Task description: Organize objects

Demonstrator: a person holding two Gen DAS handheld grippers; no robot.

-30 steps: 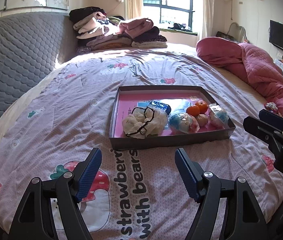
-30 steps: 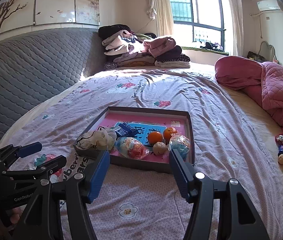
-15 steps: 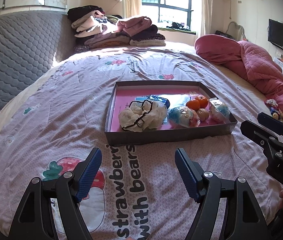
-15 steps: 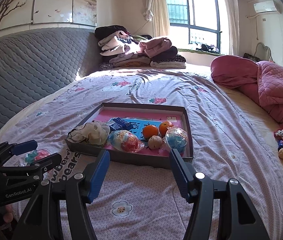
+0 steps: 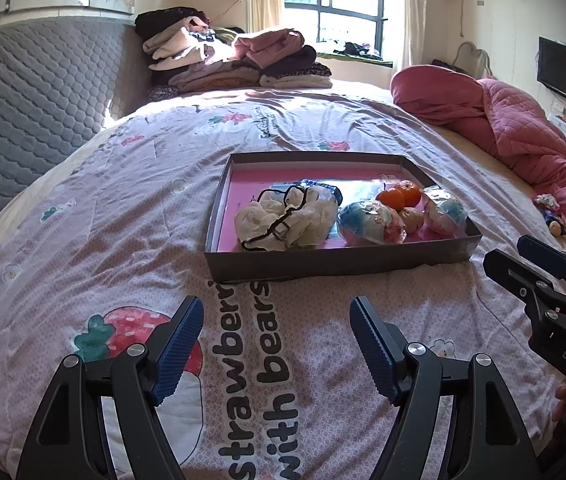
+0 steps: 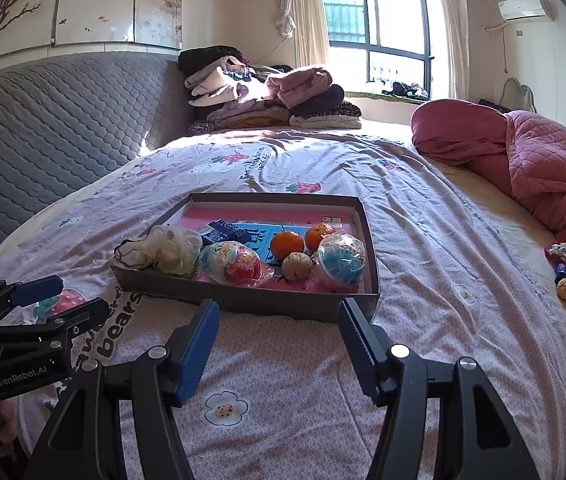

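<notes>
A wide bed (image 5: 131, 184) under a pale pink strawberry-print cover (image 6: 423, 216) fills most of both views, with broad bare stretches of cover on every side of the box and a clear strip between the box and the grippers. A grey quilted headboard (image 5: 23, 92) closes the left edge; a rumpled pink quilt (image 6: 539, 160) lies along the right edge, and a stack of folded clothes (image 5: 231, 60) sits at the far end below the window (image 6: 379, 36). Near the middle rests a shallow grey box (image 5: 339, 264) with a pink floor, holding a white scrunched cloth (image 5: 287, 220), two wrapped ball-shaped packets (image 6: 235, 262), two oranges (image 6: 287, 245) and a smaller pale fruit (image 6: 298, 266). A few small items (image 6: 565, 268) lie loose on the cover by the quilt. The left gripper (image 5: 277, 316) and right gripper (image 6: 277, 320) both hang just short of the box's near wall, fingers spread apart, nothing between them.
</notes>
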